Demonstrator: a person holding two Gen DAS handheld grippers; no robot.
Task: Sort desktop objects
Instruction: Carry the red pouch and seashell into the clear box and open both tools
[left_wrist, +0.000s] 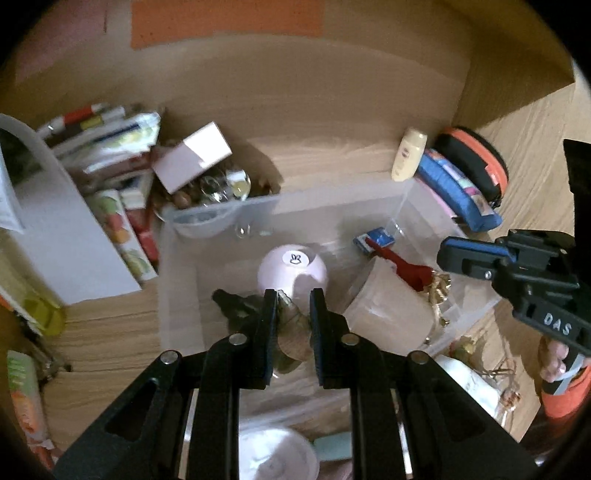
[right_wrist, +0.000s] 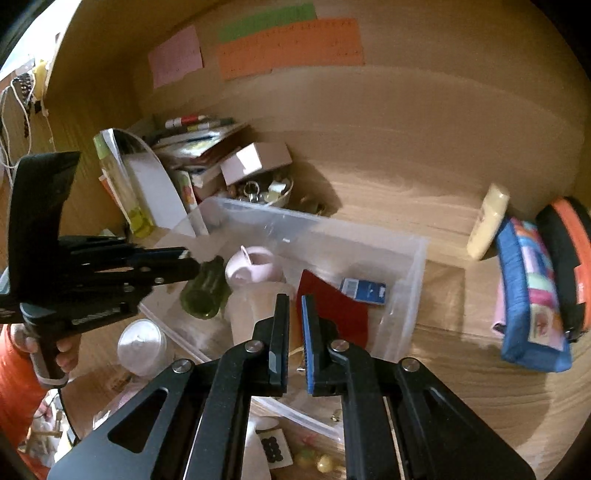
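Blurred throughout; far end of green glass (right_wrist: 205, 291) hidden behind left gripper (left_wrist: 293, 306). Clamped on that glass, tilted over the clear bin (right_wrist: 406, 295). Right gripper (right_wrist: 295, 306) narrowly parted, pinching nothing, above the bin's near rim. Inside the bin: pink mug (left_wrist: 291, 271), pale cup (left_wrist: 388, 314), red card (right_wrist: 334, 310), blue packet (right_wrist: 364, 291). Behind the bin, small bowl (left_wrist: 199, 221) of trinkets.
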